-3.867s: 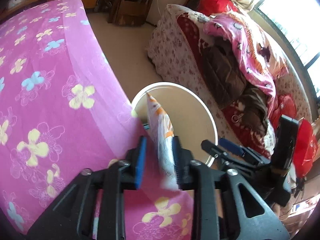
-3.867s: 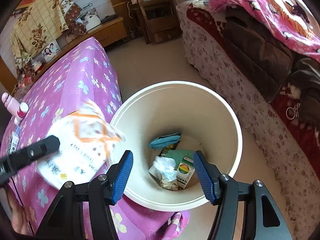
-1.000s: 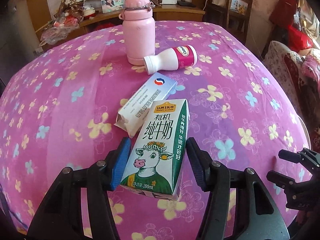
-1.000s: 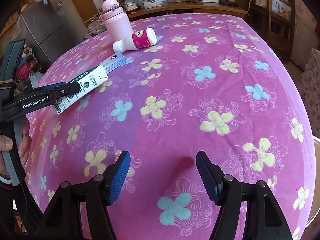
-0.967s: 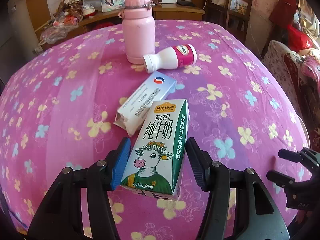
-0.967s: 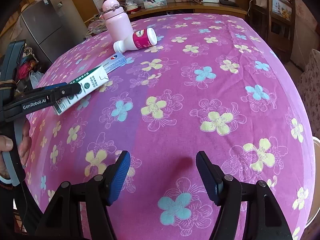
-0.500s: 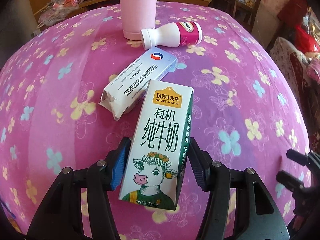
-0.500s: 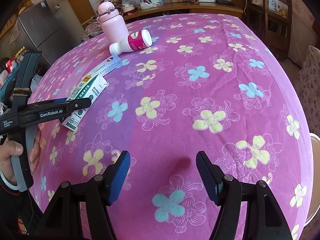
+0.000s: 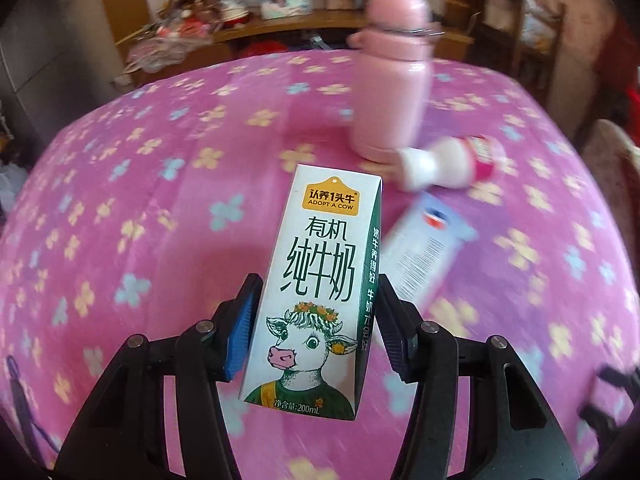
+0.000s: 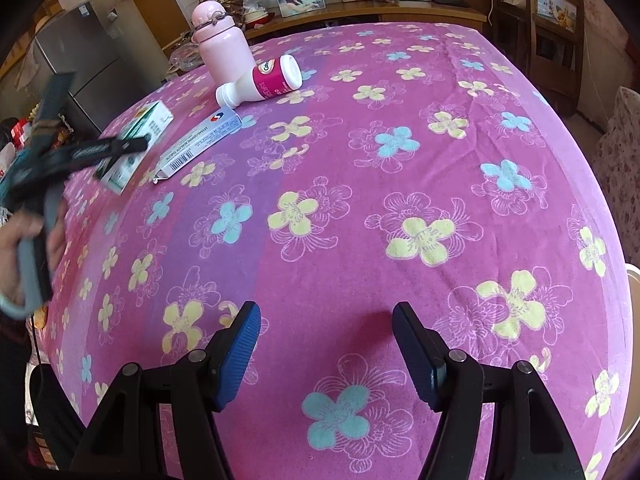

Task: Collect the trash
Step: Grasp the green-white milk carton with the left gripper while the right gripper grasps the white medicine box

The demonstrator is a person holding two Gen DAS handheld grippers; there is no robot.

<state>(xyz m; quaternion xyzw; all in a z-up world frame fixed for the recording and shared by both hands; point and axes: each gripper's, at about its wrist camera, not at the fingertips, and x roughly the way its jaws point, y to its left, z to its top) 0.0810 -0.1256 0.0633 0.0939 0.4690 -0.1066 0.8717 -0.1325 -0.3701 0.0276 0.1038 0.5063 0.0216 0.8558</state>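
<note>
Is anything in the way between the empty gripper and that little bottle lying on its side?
Nothing visible is. The right gripper hovers open over bare tablecloth, and only cloth lies between it and the small bottle. The pink flask stands just behind the bottle, and the flat box lies off to the side, nearer the left gripper.

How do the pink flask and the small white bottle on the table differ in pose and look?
The pink flask stands upright; the white bottle lies on its side, its neck by the flask's base. The flask is plain pale pink all over; the bottle is white with a magenta label. The flask looks taller and wider than the bottle. Both rest on the flowered tablecloth, and neither is held by a gripper.
</note>
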